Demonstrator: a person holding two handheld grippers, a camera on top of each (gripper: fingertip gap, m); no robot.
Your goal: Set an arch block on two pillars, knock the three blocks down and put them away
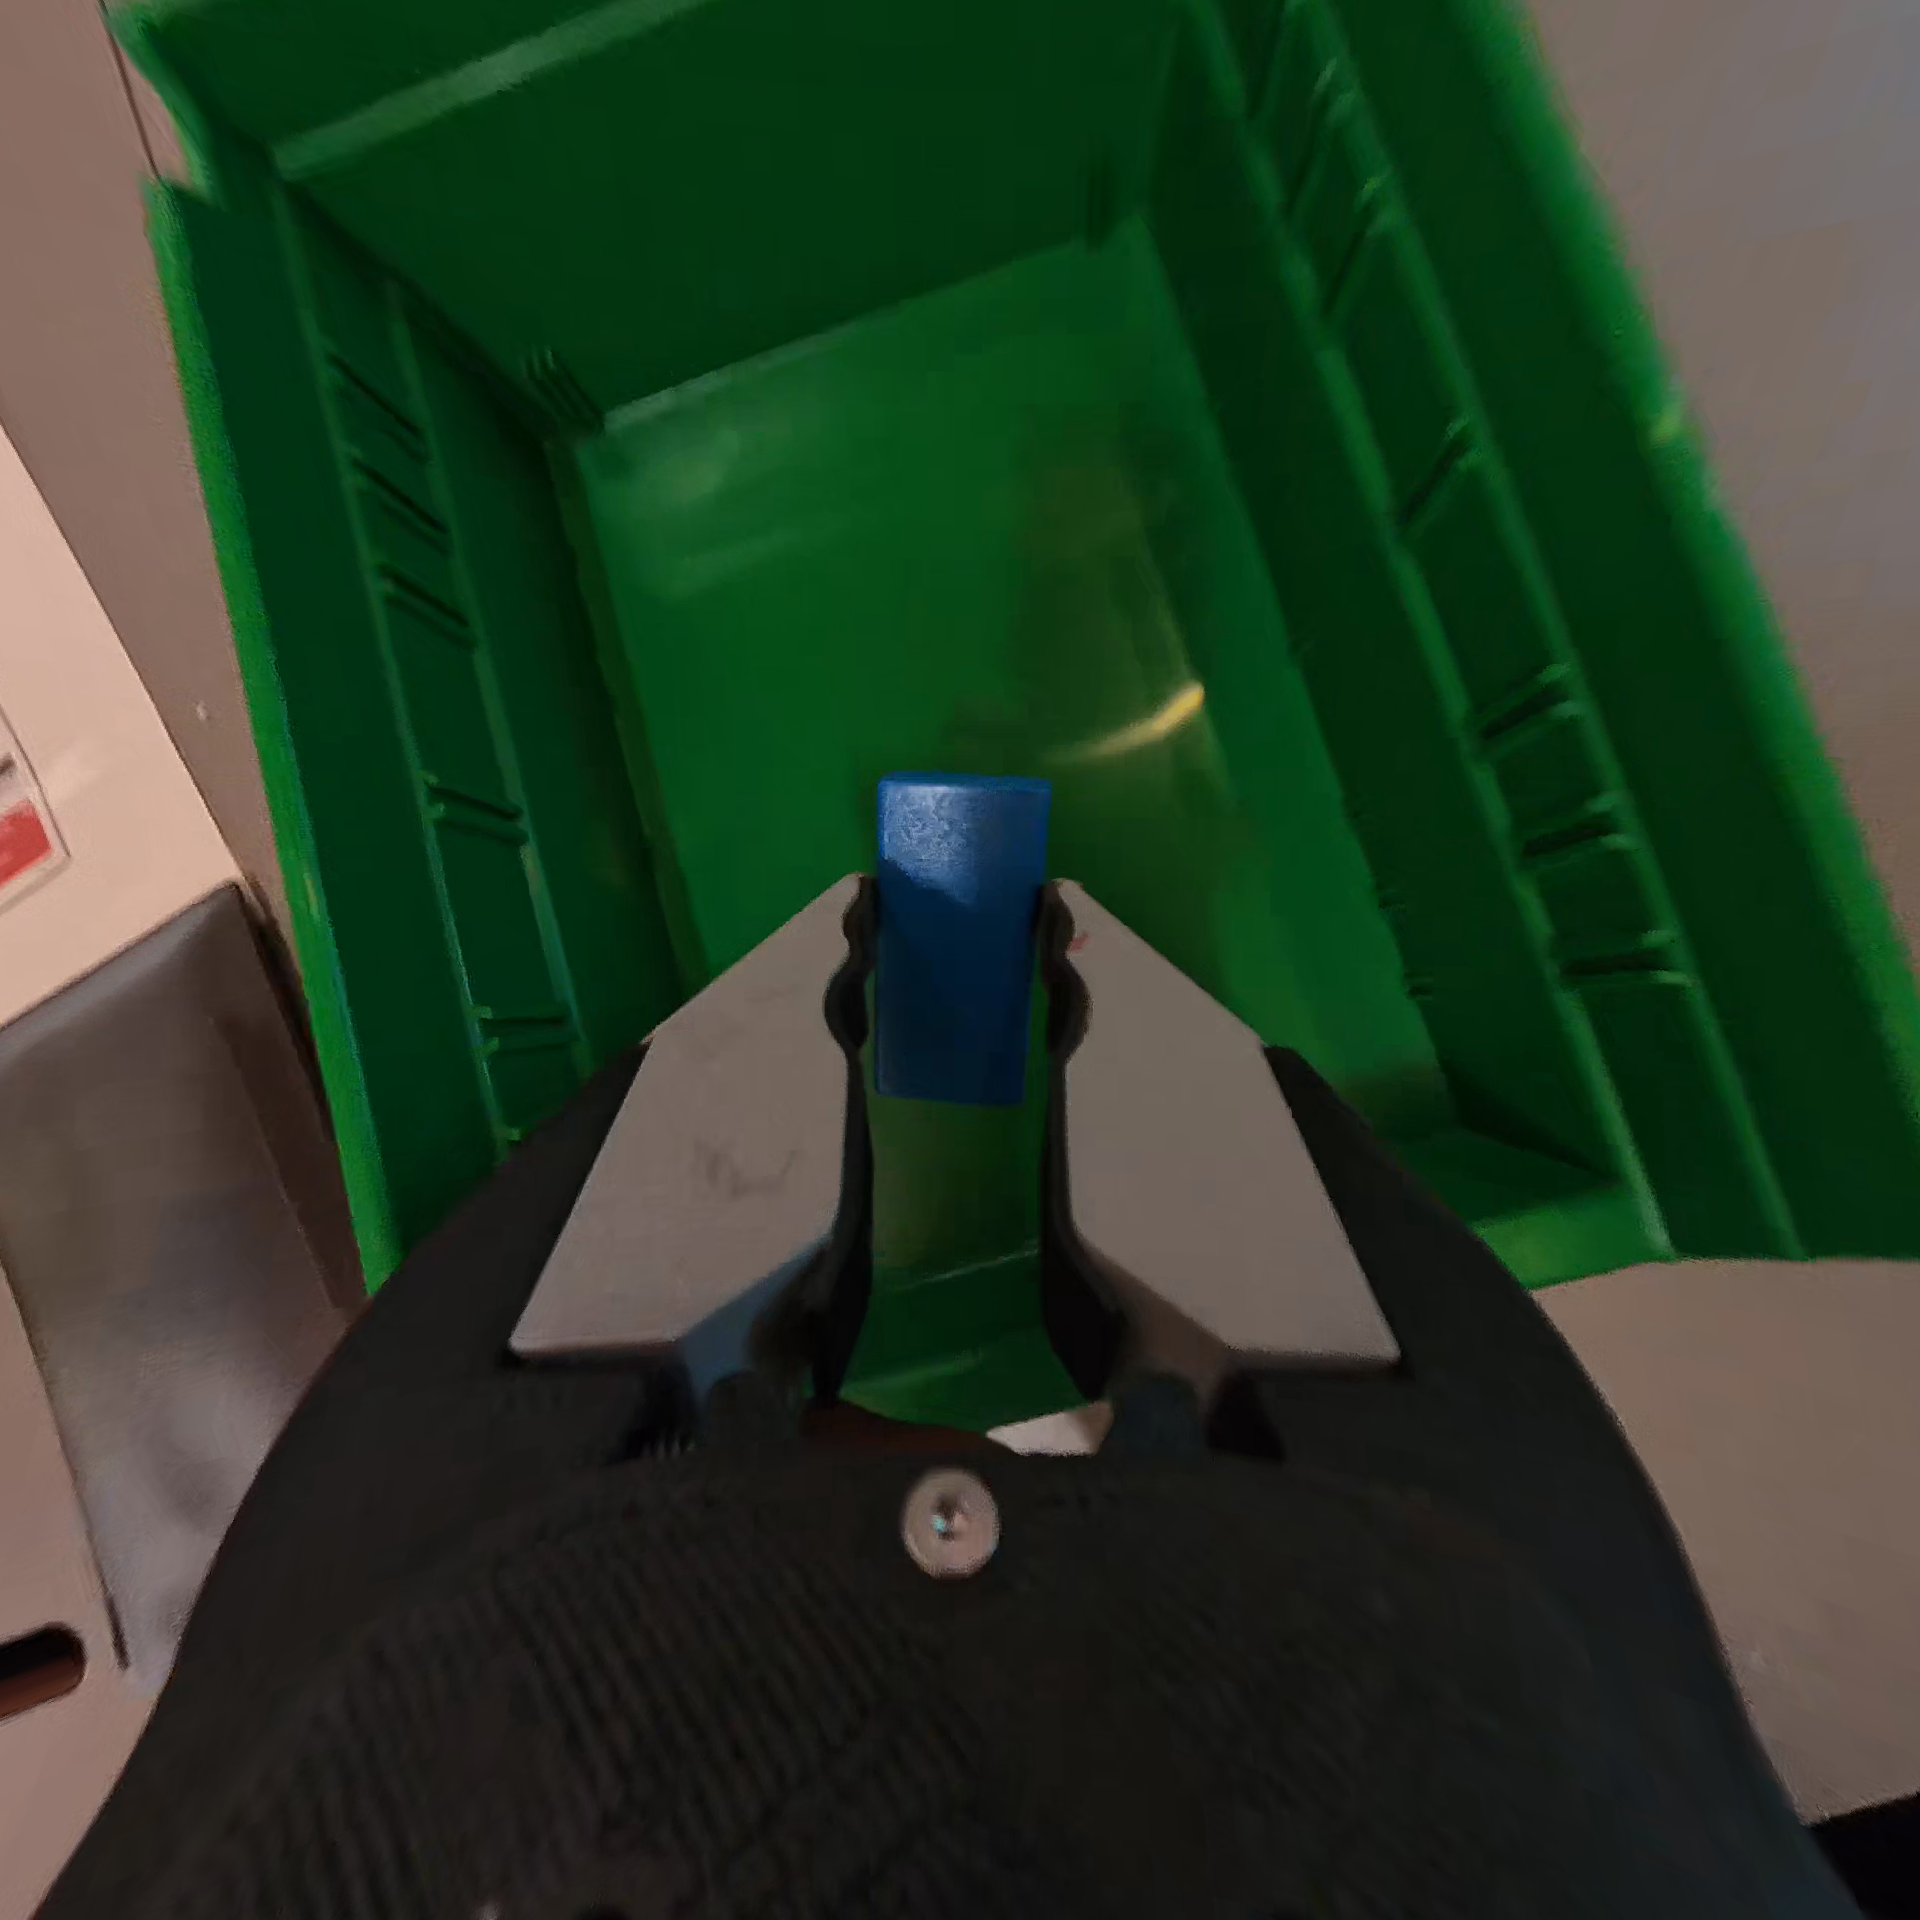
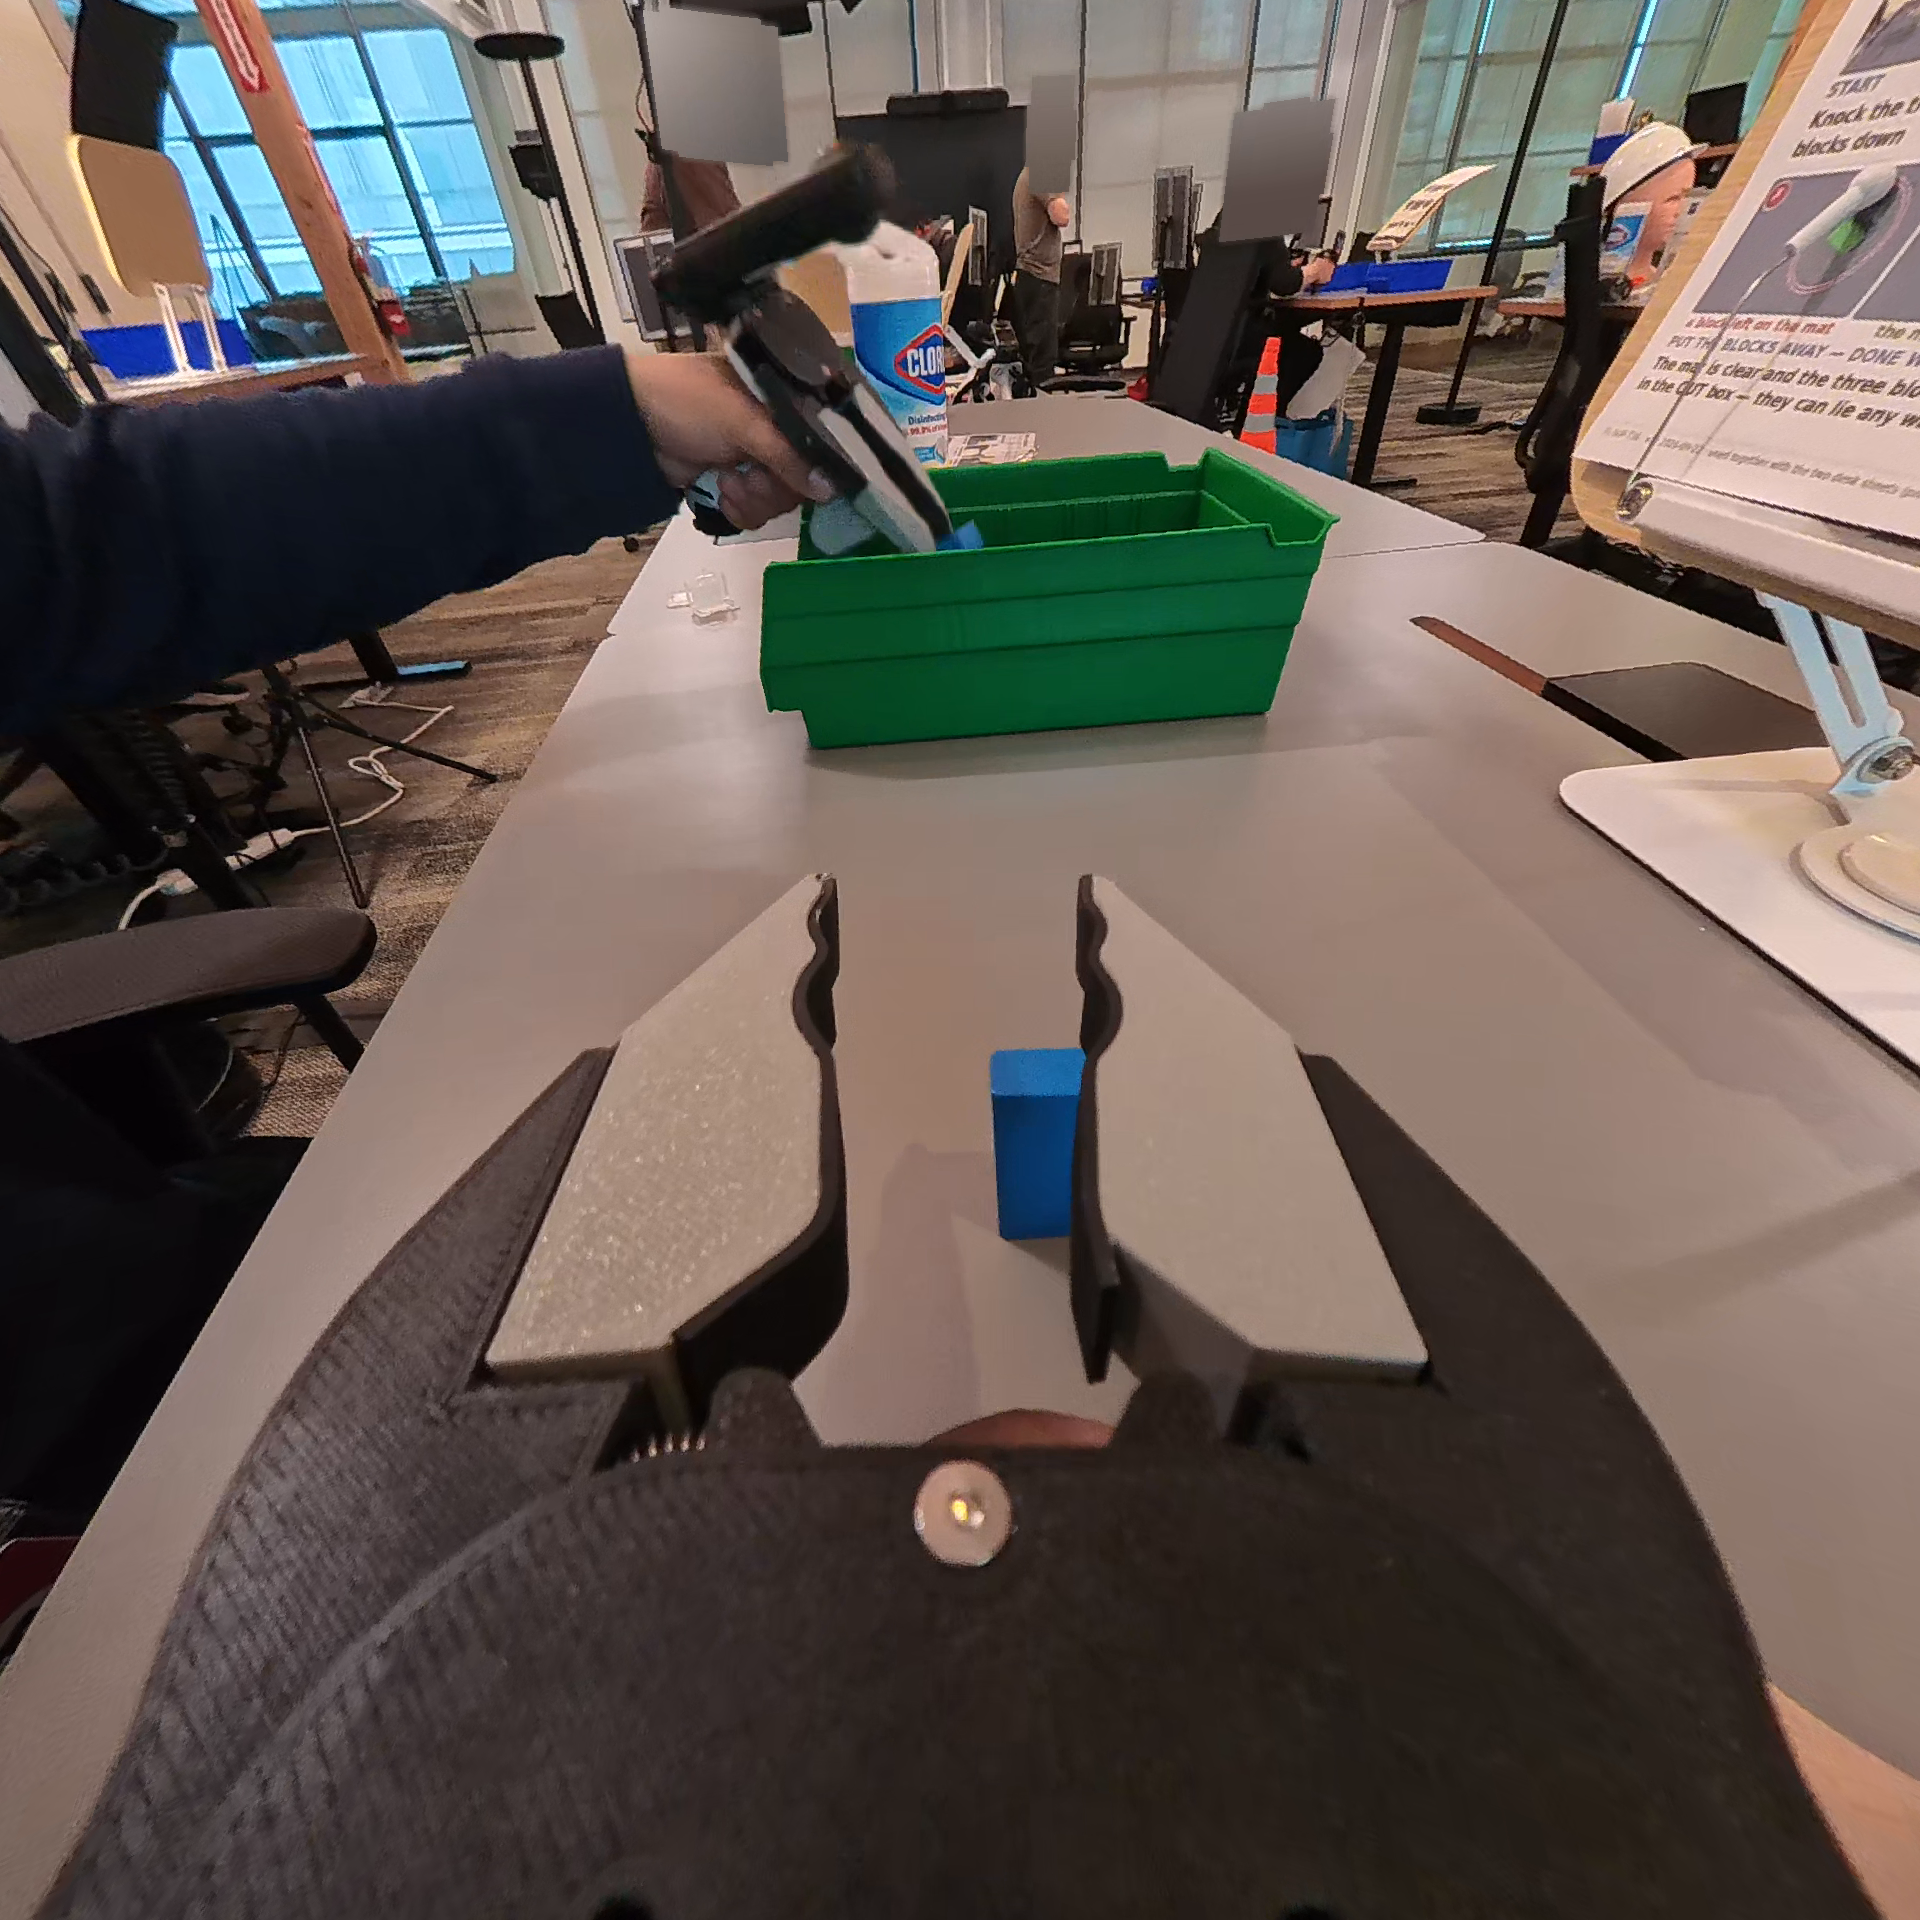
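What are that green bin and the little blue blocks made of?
The green bin looks like moulded plastic: glossy, with stiffening ribs along its walls and a glare patch on its floor. The blue block clamped in the left gripper has a faintly mottled matte sheen; painted wood or plastic, hard to say. The blue block on the table looks the same.

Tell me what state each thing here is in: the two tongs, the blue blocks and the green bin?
Left tongs: shut on a blue block, held over the bin.
Held blue block: clamped between both pads, above the bin floor.
Green bin: open-topped, on the table; no other block shows inside.
Right tongs: open, holding nothing.
Second blue block: upright on the table.
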